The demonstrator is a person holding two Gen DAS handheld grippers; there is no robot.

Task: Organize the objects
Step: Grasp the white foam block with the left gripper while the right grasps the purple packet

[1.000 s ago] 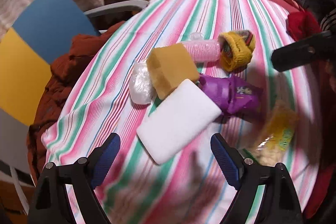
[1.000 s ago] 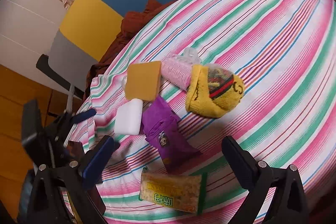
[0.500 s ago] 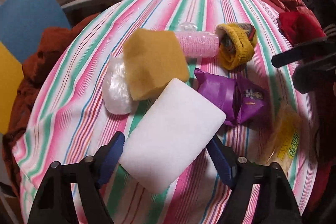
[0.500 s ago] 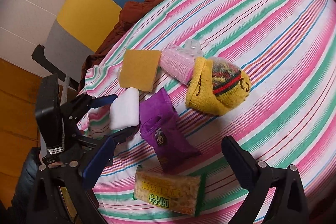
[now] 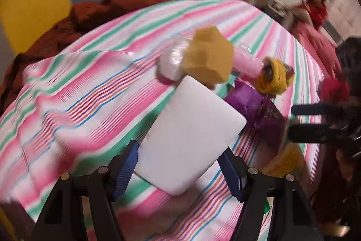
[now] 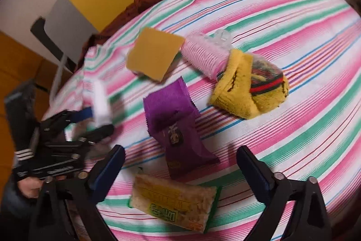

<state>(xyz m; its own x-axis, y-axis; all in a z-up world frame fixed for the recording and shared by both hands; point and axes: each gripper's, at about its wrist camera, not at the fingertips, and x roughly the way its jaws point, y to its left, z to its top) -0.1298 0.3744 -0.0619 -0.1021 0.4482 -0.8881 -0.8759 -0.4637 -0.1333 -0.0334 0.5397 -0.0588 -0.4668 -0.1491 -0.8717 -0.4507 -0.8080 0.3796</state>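
Sorting is under way, and the step in hand looks like the first removal: the left gripper (image 5: 178,164) has its jaws clamped on the white foam block (image 5: 189,139), which sits between the blue pads and, in the right wrist view, appears raised off the striped tablecloth (image 6: 293,105) near its edge (both views are blurred there, so I cannot say how high). The right gripper (image 6: 180,169) hangs with its jaws wide apart and nothing between them, above the purple snack packet (image 6: 176,119) and the yellow noodle packet (image 6: 173,202).

My guess is that the next move calls for carrying the block clear of the pile and setting it down apart, without the block brushing the mustard sponge (image 5: 209,55) just beyond it.

Counted on the cloth: one white foam block, one mustard sponge, one pink hair roller (image 6: 203,55), one yellow knitted sock bundle (image 6: 250,87), one purple snack packet, one yellow noodle packet, and one clear plastic-wrapped lump (image 5: 172,62) beside the sponge, seen only from the left wrist.
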